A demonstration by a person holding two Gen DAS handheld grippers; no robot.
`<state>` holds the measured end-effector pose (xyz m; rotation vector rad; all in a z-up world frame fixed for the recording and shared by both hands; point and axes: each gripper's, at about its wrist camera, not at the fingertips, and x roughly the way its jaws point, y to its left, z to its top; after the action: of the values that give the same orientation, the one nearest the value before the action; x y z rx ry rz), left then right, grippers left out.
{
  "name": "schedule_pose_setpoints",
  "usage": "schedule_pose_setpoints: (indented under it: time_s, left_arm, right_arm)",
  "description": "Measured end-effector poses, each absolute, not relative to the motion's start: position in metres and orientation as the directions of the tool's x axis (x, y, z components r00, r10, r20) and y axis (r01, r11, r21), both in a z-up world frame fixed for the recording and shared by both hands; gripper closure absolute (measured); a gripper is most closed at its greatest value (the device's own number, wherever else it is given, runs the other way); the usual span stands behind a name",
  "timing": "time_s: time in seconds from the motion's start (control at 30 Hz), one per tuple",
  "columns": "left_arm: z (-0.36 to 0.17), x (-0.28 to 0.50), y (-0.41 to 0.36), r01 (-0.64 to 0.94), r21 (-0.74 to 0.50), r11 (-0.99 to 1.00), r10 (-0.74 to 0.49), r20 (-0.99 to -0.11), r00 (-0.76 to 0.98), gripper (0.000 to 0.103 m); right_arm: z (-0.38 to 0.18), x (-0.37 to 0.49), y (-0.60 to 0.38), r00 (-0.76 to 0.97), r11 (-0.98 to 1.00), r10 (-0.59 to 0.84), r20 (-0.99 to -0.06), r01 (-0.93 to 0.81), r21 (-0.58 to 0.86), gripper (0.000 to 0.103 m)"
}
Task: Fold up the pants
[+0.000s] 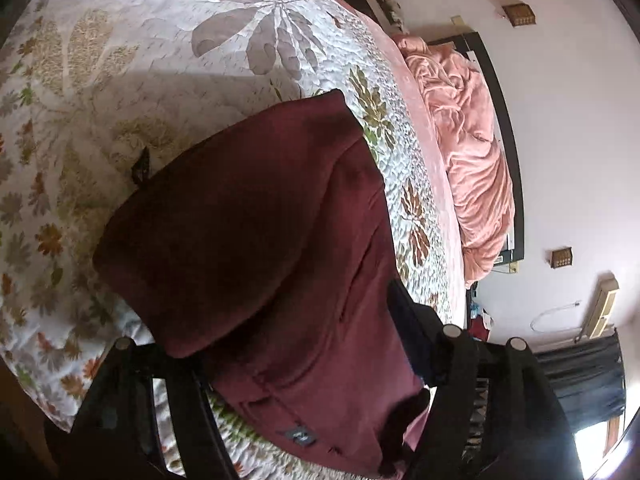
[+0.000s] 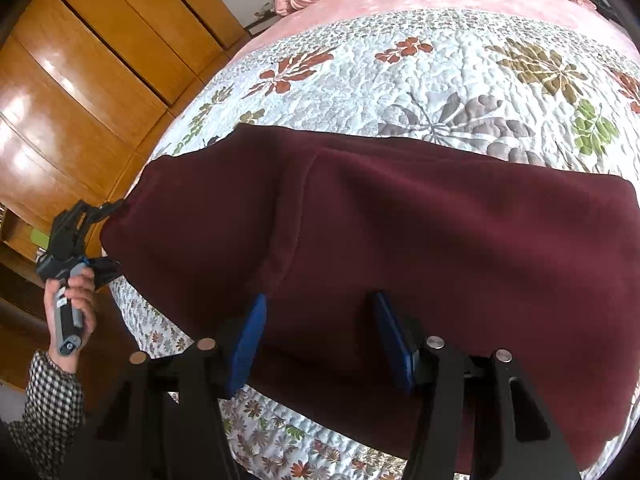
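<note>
Dark maroon pants [image 1: 248, 220] lie folded on a floral quilt [image 1: 120, 80]. In the left wrist view a folded-over layer bulges toward the camera, with a small grey label [image 1: 298, 436] lower down. My left gripper [image 1: 296, 340] straddles this cloth with wide jaws that do not visibly squeeze it. In the right wrist view the pants [image 2: 440, 220] stretch across the bed. There the left gripper [image 2: 116, 236] is at their left edge, held by a hand [image 2: 76, 292]. My right gripper [image 2: 320, 336] stands open over the near part of the pants, blue pads [image 2: 252, 340] apart, the cloth flat between them.
A crumpled pink blanket [image 1: 472, 140] is heaped at the head of the bed, against a dark headboard [image 1: 508, 120]. A wooden wardrobe [image 2: 80, 80] stands beside the bed on the left. A checked sleeve [image 2: 48, 400] reaches in at the lower left. The quilt's near edge [image 2: 280, 440] hangs below the pants.
</note>
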<state>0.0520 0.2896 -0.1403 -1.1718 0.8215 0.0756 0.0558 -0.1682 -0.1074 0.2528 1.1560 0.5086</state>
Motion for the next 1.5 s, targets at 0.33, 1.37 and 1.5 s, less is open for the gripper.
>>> schedule_pose_setpoints:
  time_s: [0.33,1.37,1.5]
  left_arm:
    - [-0.134,0.067,0.278,-0.432,-0.749,0.503,-0.343,-0.632,0.695,0.079]
    - [-0.086,0.070,0.248,-0.265,-0.793,0.549,-0.365,-0.513,0.777,0.094]
    - [-0.057,0.076,0.223,-0.175,-0.784,0.596,-0.395,-0.475,0.787,0.093]
  right_arm:
    - [-0.092,0.059,-0.181,0.341,0.867,0.498,-0.797,-0.219,0.448,0.046]
    - [-0.092,0.051,-0.227,0.398,0.863,0.495,-0.772,-0.127,0.488,0.027]
    - [-0.077,0.049,-0.239,0.433,0.864,0.489,-0.758,-0.118,0.490,0.027]
